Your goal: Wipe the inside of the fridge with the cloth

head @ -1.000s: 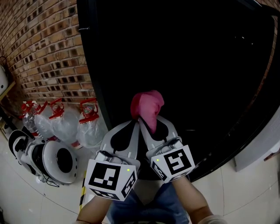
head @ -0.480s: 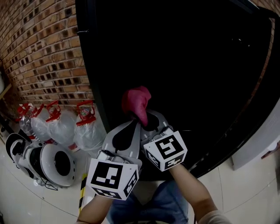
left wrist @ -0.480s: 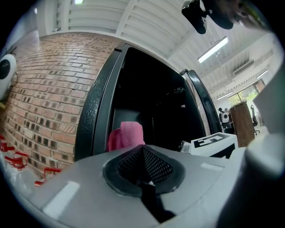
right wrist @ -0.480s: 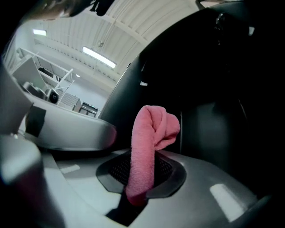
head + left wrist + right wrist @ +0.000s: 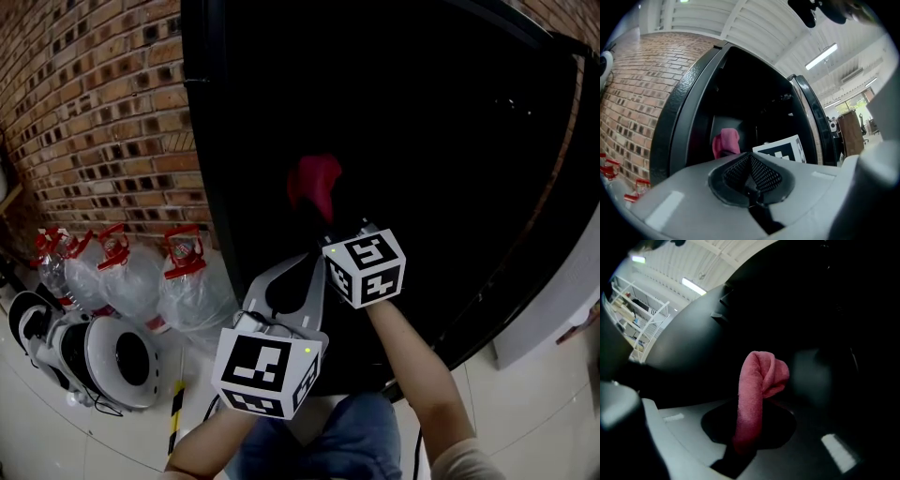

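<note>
right gripper view first: the pink cloth [image 5: 757,390] is pinched low down between the jaws of the right gripper [image 5: 743,448]. it stands out ahead of them as a rolled strip, folded over at its far end. its long axis runs with the gripper's own line, straight into the dark.

head view now: that bunched tip sits inside the open fridge [image 5: 214,187], up and ahead of the marker cube [image 5: 366,267], toward the left side of the cavity. does it touch a wall or shelf? can't tell, the interior is too black.

the left gripper [image 5: 309,267] hangs lower and nearer the person, just outside the opening. its jaws are pressed together on nothing, and its own view shows the mesh pads [image 5: 761,173] meeting. so the right hand is the one in position, cloth leading.

my read: wiping hasn't clearly started. the next stroke needs the cloth end pushed forward onto an inner surface, and that thin pinch could let it slip. off left, a brick wall [image 5: 103,122] and clear water bottles [image 5: 187,281] on the floor [image 5: 534,412].
</note>
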`<state>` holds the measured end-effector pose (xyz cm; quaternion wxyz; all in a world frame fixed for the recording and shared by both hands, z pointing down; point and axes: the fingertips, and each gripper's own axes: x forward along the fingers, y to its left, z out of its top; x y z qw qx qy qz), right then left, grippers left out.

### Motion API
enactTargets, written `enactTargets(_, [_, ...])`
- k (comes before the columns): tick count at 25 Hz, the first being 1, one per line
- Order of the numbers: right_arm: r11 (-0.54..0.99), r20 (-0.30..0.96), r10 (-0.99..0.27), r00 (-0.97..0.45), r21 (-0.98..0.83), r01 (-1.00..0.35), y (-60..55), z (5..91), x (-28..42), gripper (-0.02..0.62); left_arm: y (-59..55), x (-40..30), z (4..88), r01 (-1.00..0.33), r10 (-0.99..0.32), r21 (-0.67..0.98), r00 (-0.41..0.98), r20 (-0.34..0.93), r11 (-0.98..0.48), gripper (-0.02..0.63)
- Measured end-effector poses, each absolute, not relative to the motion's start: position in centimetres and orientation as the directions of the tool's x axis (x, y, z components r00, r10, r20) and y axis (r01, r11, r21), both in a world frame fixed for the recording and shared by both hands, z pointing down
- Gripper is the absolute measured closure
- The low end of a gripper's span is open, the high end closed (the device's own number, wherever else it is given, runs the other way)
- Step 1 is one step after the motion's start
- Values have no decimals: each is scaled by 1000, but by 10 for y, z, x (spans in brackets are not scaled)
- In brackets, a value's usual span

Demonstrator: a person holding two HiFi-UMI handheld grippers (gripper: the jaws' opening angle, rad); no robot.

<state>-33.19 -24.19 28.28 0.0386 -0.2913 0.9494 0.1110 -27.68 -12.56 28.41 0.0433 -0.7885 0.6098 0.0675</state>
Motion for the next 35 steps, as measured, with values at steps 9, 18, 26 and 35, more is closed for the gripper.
enactTargets(9, [752,-45,-618,-785,257,-607,-304,283,-350,534,-124,-271,286,-961,-951,-2,274,-143,-277,592])
enactTargets(18, [716,32,-675,-737,269,-644,-330,297,-345,534,-125,-278,283,-962,-952,0,270,-146,-273,592])
enactTargets(26, [626,39,-771,-636,226,-746,-353,298,-288,534,-130,-264,285,-951,-942,16,302,-150,-307,593])
enactTargets(35, [484,59,-875,-481,129,-865,-371,303,-208,534,-149,-245,292,-942,-936,29,329,-126,-335,593])
